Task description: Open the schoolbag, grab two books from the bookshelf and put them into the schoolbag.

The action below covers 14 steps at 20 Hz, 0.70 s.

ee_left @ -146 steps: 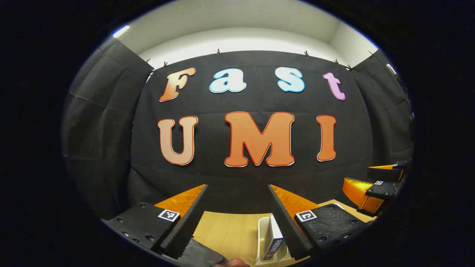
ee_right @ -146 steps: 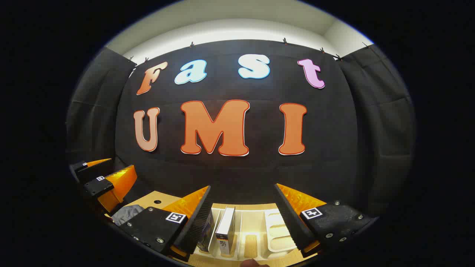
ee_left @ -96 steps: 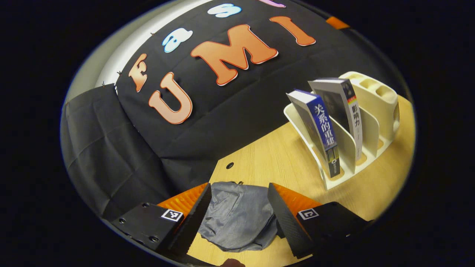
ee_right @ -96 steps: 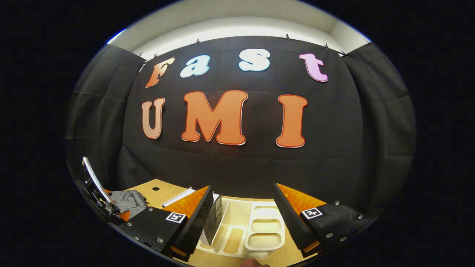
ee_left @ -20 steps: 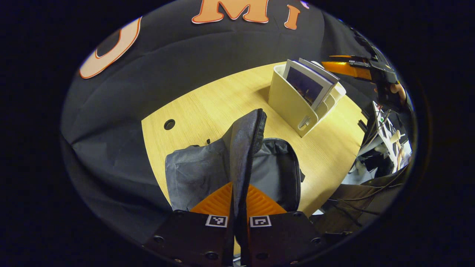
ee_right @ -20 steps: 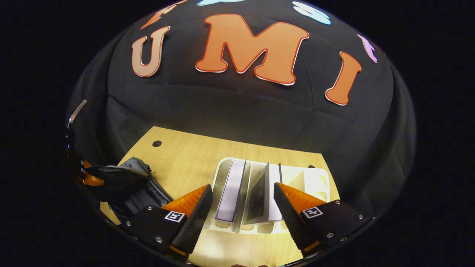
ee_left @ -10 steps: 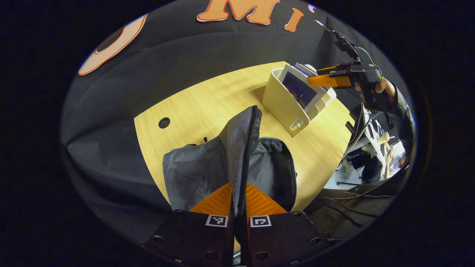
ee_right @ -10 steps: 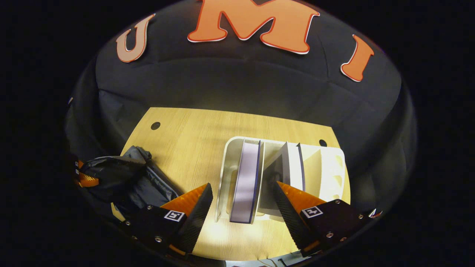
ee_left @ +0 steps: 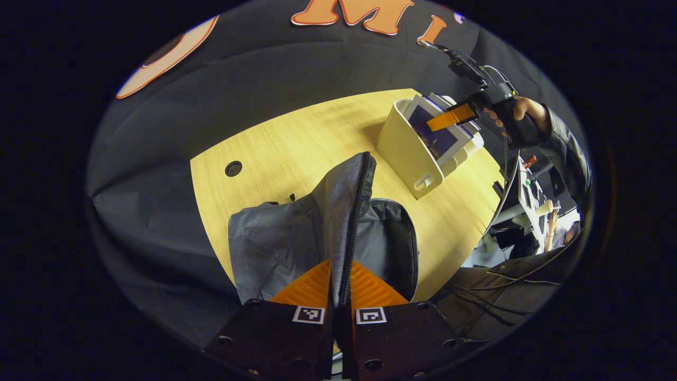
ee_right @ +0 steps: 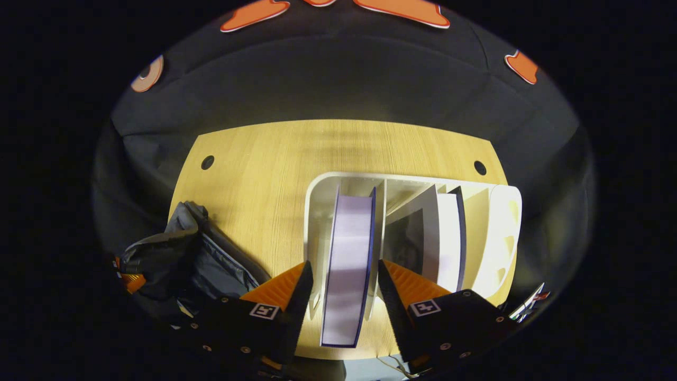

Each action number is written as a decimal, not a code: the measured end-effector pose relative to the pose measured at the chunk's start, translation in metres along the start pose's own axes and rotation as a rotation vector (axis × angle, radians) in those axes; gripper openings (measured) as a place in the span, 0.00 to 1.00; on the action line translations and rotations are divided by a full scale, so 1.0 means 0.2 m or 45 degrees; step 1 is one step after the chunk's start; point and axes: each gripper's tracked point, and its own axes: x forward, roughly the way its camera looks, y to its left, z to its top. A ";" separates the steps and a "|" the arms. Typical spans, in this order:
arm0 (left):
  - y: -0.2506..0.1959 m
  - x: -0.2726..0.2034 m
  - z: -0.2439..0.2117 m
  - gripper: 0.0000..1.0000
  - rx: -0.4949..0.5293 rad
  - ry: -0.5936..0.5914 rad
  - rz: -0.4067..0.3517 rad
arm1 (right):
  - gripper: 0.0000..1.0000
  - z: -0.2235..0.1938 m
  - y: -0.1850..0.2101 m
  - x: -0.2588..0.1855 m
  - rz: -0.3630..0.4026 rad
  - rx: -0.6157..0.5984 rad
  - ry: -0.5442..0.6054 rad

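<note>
In the left gripper view my left gripper point(ee_left: 338, 272) is shut on the grey schoolbag's raised flap point(ee_left: 344, 211), holding its zipper edge up. The schoolbag point(ee_left: 270, 243) lies on the wooden table with its dark inside point(ee_left: 389, 238) showing. In the right gripper view my right gripper point(ee_right: 342, 283) is open and straddles the top of a blue-edged book point(ee_right: 346, 248) standing in the cream bookshelf point(ee_right: 402, 178). A second book point(ee_right: 447, 233) leans in the slot to its right. The left gripper view shows the right gripper point(ee_left: 449, 116) over the bookshelf point(ee_left: 404, 145).
The wooden table point(ee_right: 254, 174) has two cable holes near its far corners and black cloth behind it. A hand and dark sleeve point(ee_left: 529, 119) hold the right gripper. Cables and clutter lie beyond the table's right edge point(ee_left: 529, 211). The schoolbag point(ee_right: 206, 259) lies left of the bookshelf.
My right gripper has come down over the bookshelf and its fingers have narrowed around the blue-edged book. My left gripper still holds the bag's flap up.
</note>
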 end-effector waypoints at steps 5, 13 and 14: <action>0.00 0.01 0.00 0.08 -0.028 0.007 0.012 | 0.45 -0.01 0.01 0.01 -0.008 0.030 0.065; 0.01 0.02 -0.01 0.08 -0.034 0.020 0.021 | 0.35 0.04 -0.03 -0.26 0.078 0.097 -0.006; 0.01 0.02 -0.01 0.08 -0.034 0.021 0.020 | 0.35 0.05 -0.05 -0.32 0.080 0.087 -0.030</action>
